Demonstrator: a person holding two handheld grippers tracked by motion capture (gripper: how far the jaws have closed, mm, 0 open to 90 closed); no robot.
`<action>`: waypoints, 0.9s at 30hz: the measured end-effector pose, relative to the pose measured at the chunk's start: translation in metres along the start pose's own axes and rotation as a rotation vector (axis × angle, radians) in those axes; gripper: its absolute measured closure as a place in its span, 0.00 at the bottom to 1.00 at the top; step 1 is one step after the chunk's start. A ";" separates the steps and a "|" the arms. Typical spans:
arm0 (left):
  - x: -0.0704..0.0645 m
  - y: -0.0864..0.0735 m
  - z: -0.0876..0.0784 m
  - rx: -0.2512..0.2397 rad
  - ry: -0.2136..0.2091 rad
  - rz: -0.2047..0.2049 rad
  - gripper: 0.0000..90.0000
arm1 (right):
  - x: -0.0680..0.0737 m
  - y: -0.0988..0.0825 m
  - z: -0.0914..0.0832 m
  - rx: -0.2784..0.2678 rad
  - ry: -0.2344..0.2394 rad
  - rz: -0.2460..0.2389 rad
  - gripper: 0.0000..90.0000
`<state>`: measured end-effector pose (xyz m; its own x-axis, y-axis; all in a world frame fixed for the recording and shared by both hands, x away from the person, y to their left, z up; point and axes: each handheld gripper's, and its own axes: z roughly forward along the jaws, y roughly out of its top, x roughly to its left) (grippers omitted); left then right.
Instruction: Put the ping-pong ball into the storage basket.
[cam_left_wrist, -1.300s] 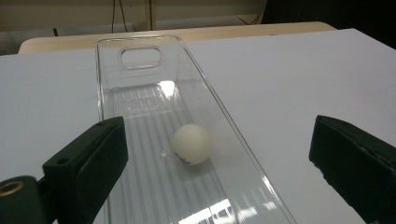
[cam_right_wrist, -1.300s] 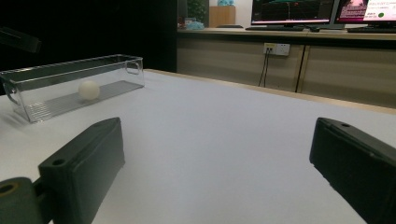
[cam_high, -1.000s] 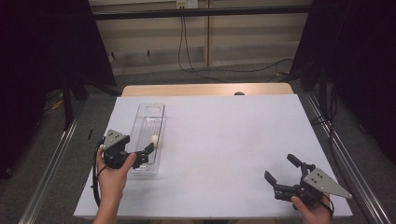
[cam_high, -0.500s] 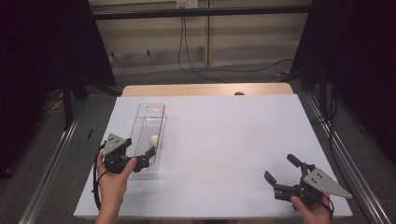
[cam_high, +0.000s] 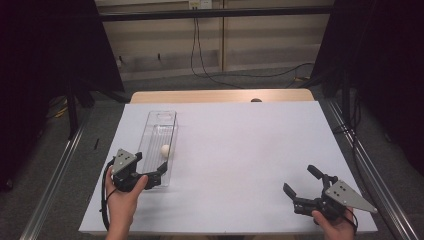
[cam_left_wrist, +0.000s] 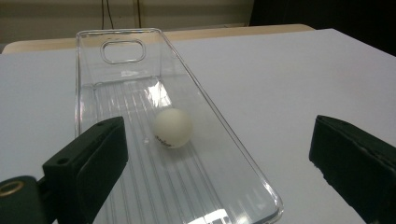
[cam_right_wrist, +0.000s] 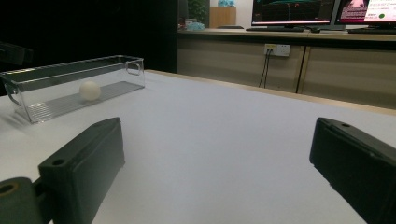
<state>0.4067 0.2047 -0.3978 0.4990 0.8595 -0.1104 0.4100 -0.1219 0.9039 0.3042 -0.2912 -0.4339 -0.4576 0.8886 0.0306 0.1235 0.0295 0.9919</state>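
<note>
Left gripper (cam_high: 161, 171), jaws wide, at near end of clear bin (cam_high: 156, 131) holding white ball (cam_high: 165, 149); right gripper (cam_high: 303, 184) wide, far right.

Just ahead of your left gripper (cam_high: 159, 172), with its black jaws and grey top plate, you have a clear bin (cam_left_wrist: 116, 51) with a ribbed floor and a cream-white ball (cam_left_wrist: 173, 128) bearing small dark print. Under both grippers the table (cam_high: 240, 150) is plain white, its far edge pale wood.
</note>
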 end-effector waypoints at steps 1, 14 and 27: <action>0.000 -0.001 0.000 -0.003 -0.010 0.001 0.05 | 0.000 0.000 0.000 0.000 0.000 -0.003 0.03; -0.003 -0.010 -0.007 -0.035 -0.001 0.009 0.05 | 0.000 0.000 0.000 0.001 0.002 0.003 0.03; 0.000 -0.018 -0.013 -0.060 -0.003 0.023 0.05 | 0.000 -0.001 0.000 0.003 0.001 0.002 0.03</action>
<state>0.3896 0.2129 -0.4087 0.5099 0.8555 -0.0901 0.3515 -0.1116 0.9295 0.3044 -0.2911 -0.4344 -0.4581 0.8883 0.0323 0.1269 0.0294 0.9915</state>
